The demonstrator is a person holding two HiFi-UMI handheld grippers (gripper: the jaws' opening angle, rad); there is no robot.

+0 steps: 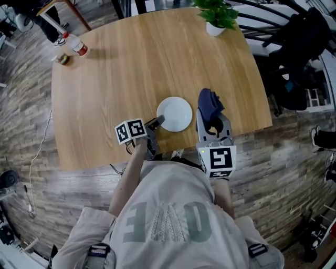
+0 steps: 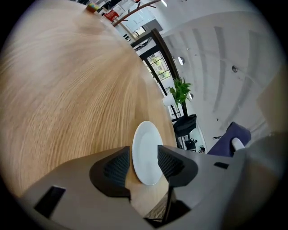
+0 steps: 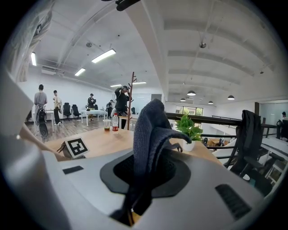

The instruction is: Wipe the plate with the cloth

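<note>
- A round wooden table (image 1: 131, 68) is shown from above, with the person standing at its near edge and one gripper held in each hand.
- The white plate (image 1: 176, 113) lies flat on the table near that edge, between the two grippers.
- The left gripper (image 1: 156, 124) is lowered at the plate's left rim, and its marker cube (image 1: 130, 130) is turned upward towards the head camera.
- In the left gripper view the jaws are seen standing apart, with the plate's near rim (image 2: 146, 152) lying between the two ribbed pads (image 2: 118, 168). Whether either pad touches the rim cannot be told.
- The right gripper (image 1: 212, 120) is held just right of the plate, above the table's edge.
- Its jaws are closed on a dark blue cloth (image 3: 150, 134), which is pinched at its lower part while the rest stands up in a folded bunch above the jaws.
- In the head view the cloth (image 1: 209, 102) is seen just beside the plate's right rim; contact between the two cannot be made out.
- A potted green plant (image 1: 218, 16) in a white pot stands at the far edge of the table.
- A bottle (image 1: 77, 45) with a red label stands at the far left edge, well apart from the plate.
- An open office with several standing people is visible in the background of the right gripper view.
</note>
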